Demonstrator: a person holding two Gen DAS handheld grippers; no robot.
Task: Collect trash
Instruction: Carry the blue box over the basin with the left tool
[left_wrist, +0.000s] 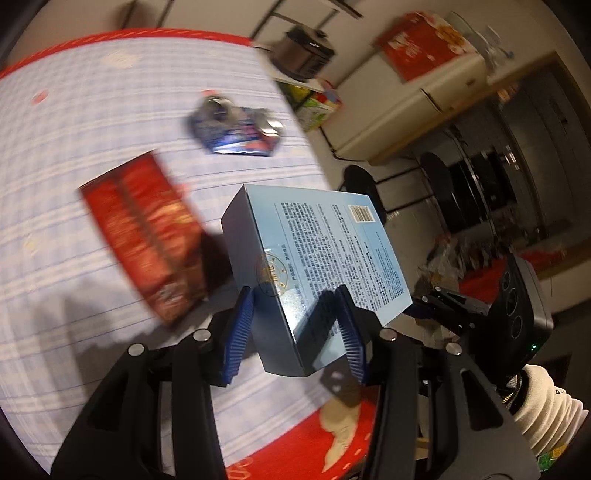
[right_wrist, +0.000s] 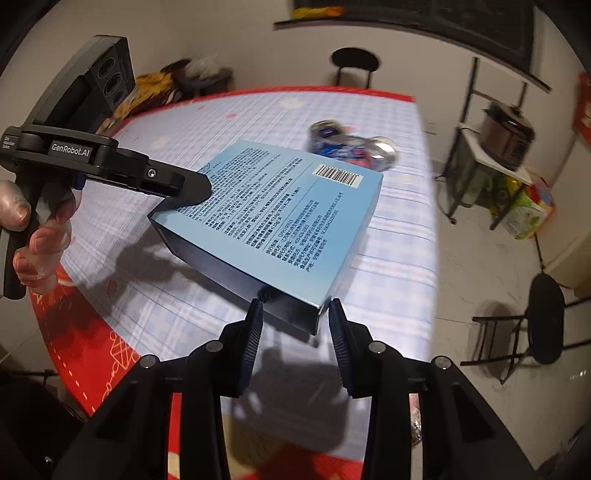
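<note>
My left gripper (left_wrist: 295, 295) is shut on a flat light-blue box (left_wrist: 317, 254) with printed text and a barcode, held above the table. In the right wrist view the same blue box (right_wrist: 280, 225) fills the middle, the left gripper (right_wrist: 192, 188) clamped on its far left corner. My right gripper (right_wrist: 295, 306) is open, its fingers either side of the box's near corner, not pressing it. A red box (left_wrist: 144, 236) lies on the table left of the blue one. A crushed blue can (left_wrist: 236, 127) lies farther back, also in the right wrist view (right_wrist: 351, 146).
The table has a blue-checked cloth (right_wrist: 388, 288) with a red border (right_wrist: 74, 314). Black stools (right_wrist: 543, 314) stand on the floor at right. A metal rack (right_wrist: 495, 147) with a cooker and bags stands beyond the table. A white fridge (left_wrist: 406, 114) is in the back.
</note>
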